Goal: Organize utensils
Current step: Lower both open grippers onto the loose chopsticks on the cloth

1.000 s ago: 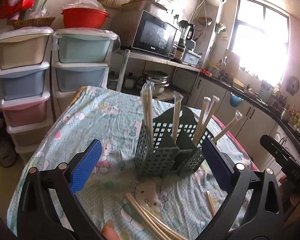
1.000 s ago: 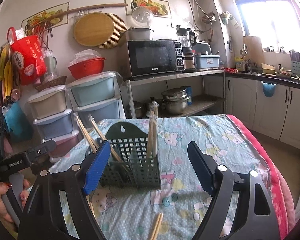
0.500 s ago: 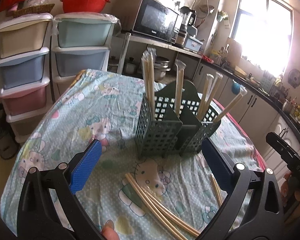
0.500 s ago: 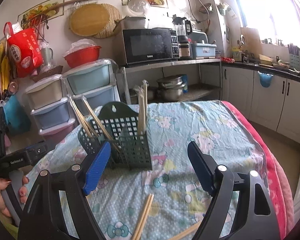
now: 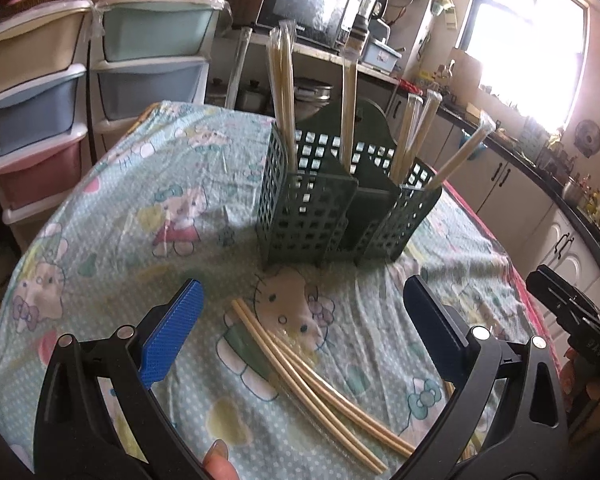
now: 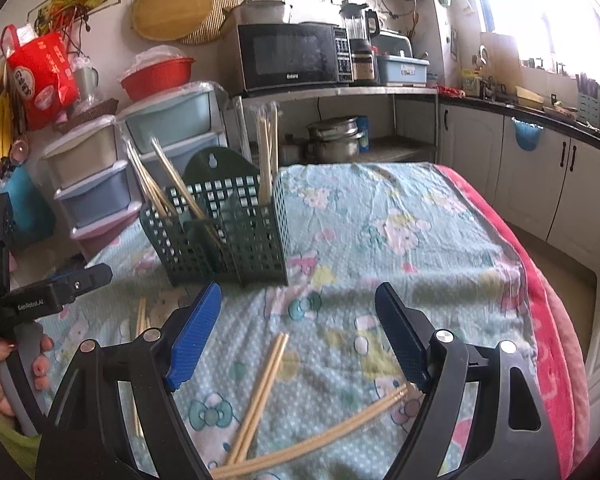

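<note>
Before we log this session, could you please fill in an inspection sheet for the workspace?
Surface: table under a cartoon-print cloth.
Job's things: green slotted holder with wrapped chopsticks standing in its compartments; loose chopsticks lying on the cloth in front of it.
Clutter: nothing seen on the table.
Grippers: left gripper and right gripper both open, holding nothing.
Cables: nothing seen on the table.
Surroundings: stacked drawers, microwave, red basin, cabinets, bright window.

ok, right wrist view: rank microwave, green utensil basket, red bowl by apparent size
1. green utensil basket
2. microwave, close to the basket; it stands farther back, so unsure
3. red bowl, clearly smallest
</note>
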`<state>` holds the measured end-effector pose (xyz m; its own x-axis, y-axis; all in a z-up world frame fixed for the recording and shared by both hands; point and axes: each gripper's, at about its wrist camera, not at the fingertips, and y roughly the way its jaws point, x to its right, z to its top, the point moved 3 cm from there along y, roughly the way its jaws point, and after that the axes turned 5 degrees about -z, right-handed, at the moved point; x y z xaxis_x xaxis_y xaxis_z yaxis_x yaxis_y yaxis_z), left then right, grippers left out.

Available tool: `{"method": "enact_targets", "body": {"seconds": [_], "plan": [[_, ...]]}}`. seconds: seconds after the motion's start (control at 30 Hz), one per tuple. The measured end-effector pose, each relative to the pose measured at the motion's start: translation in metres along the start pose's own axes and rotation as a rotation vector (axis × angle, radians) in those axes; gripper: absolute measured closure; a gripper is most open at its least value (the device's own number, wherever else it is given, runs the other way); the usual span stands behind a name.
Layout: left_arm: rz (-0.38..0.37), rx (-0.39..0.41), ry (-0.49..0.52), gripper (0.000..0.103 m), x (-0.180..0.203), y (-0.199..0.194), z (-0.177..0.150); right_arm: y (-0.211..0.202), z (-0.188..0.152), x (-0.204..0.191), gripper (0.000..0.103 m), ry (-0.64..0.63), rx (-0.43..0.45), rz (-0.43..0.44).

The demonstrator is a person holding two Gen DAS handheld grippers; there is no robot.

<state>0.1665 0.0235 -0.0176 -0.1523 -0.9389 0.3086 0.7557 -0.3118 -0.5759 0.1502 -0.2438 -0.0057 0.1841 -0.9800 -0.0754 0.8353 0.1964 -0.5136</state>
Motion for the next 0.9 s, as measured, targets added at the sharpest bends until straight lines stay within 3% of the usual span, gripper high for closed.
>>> {"method": "enact_targets", "body": {"seconds": [0.9], "plan": [[-0.096,-0.191,-0.132,0.011,-0.02,0.043,-0.038,0.017,-0.05,0.032,0.026,0.101,-0.189,-0.021]]}}
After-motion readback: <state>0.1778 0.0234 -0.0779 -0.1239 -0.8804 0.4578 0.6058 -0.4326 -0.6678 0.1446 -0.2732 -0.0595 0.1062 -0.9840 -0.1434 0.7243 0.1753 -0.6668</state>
